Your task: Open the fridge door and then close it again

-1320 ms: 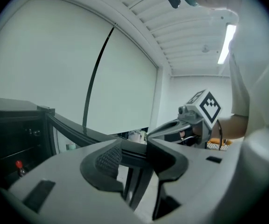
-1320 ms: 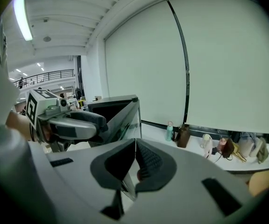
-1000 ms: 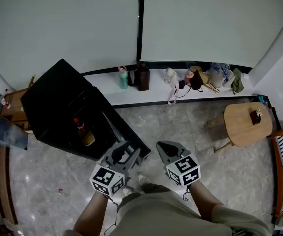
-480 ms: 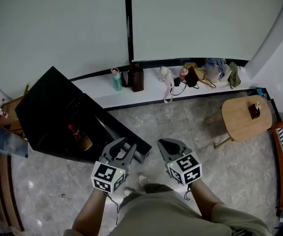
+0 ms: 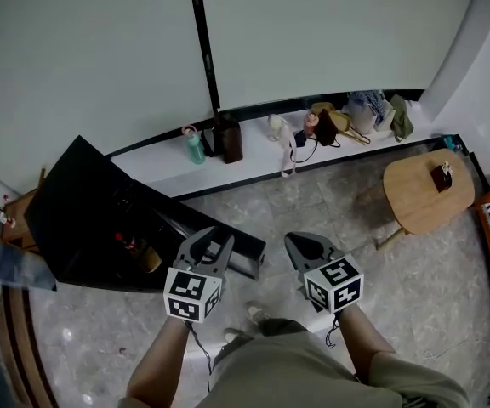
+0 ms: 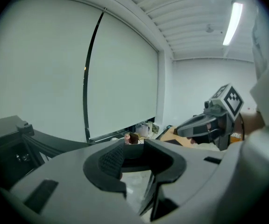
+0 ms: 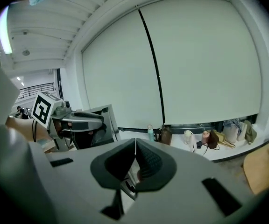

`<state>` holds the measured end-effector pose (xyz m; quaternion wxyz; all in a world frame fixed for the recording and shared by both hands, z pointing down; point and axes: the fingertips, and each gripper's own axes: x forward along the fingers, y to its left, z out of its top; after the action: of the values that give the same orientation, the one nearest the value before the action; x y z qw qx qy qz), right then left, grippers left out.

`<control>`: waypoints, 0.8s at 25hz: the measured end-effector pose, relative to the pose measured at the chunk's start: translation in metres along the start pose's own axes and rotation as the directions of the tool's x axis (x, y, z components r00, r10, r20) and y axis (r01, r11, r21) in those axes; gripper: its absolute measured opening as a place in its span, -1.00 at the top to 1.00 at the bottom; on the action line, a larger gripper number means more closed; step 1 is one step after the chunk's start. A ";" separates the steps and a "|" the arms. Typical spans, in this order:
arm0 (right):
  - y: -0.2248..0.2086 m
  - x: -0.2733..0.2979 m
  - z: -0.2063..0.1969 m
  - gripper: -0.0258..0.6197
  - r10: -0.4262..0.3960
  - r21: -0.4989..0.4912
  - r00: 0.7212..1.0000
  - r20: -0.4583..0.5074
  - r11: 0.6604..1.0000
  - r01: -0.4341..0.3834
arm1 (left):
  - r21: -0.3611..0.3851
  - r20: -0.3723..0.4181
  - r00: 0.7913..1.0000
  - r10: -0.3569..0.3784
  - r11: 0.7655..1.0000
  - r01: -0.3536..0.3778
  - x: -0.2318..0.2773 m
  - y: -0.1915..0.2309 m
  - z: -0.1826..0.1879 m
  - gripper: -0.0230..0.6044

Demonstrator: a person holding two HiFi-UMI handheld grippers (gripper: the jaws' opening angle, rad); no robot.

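The fridge (image 5: 75,202) has slid toward the left edge of the head view over the last second as the person swung round. Its door (image 5: 245,250) hangs open toward lower centre, so I'd say the opening is done and the closing remains. The left hand-held gripper (image 5: 213,243) hovers over the door's near edge. Its jaws have just been narrowing and stand half apart with nothing between them, and I can't tell whether it touches the door. The right hand-held gripper (image 5: 299,245), just right of it, has its jaws pressed together and empty. A white ledge (image 5: 160,167) runs along the wall, and a round desk (image 5: 419,206) stands well apart at right. A green bottle (image 5: 194,145) and bags (image 5: 339,124) sit on the ledge. A bottle (image 5: 128,245) stands inside the fridge, seemingly clear of the door's swing.
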<state>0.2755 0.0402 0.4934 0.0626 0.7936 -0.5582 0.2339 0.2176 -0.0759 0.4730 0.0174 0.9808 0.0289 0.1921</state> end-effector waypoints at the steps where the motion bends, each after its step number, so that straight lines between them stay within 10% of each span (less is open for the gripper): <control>1: -0.005 -0.001 0.002 0.93 -0.008 0.002 1.000 0.006 1.000 0.008 | 0.002 -0.007 1.000 0.001 1.000 -0.001 0.004 0.000 0.000 0.53; 20: -0.071 0.010 0.056 0.93 -0.096 -0.027 0.986 0.133 0.995 0.100 | -0.007 -0.041 0.999 -0.003 1.000 0.002 0.081 0.019 0.030 0.59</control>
<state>0.3597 0.0376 0.4595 0.0505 0.8327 -0.5251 0.1684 0.3051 -0.0902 0.4770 0.0207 0.9765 0.0297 0.2123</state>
